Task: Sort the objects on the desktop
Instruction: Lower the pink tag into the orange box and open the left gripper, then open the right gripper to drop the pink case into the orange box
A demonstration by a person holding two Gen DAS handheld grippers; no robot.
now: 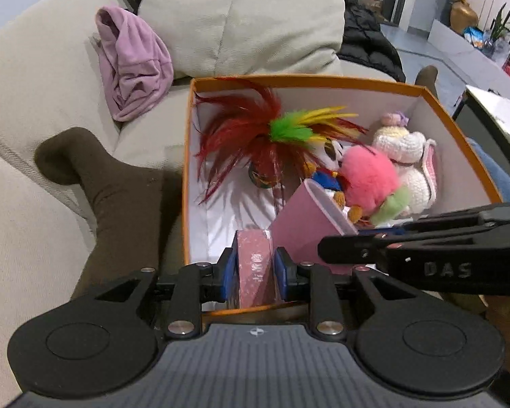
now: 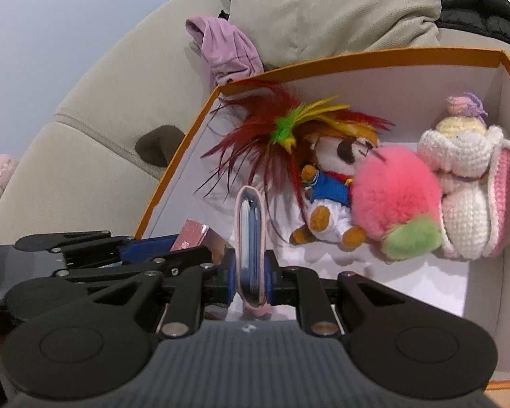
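A: left gripper point(image 1: 256, 269) clamps small pink packet point(image 1: 255, 265) at near wall of orange box point(image 1: 302, 81); packet inside.
B: right gripper point(image 2: 250, 277) pinches pink card pouch point(image 2: 250, 238) edge-on, over the box floor; feather toy point(image 2: 282, 132), plush toys beyond.

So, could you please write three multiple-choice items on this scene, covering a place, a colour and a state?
1. Where does the pink pompom lie?
A. inside the orange box
B. on the sofa
C. on the floor

2. What colour is the cloth on the sofa?
A. green
B. lilac
C. black

3. What is the left gripper doing?
A. hanging open
B. clamping a pink packet
C. holding a plush

A: it rests between the box's walls. B: pale purple fabric. B: the blue pads press both its sides.
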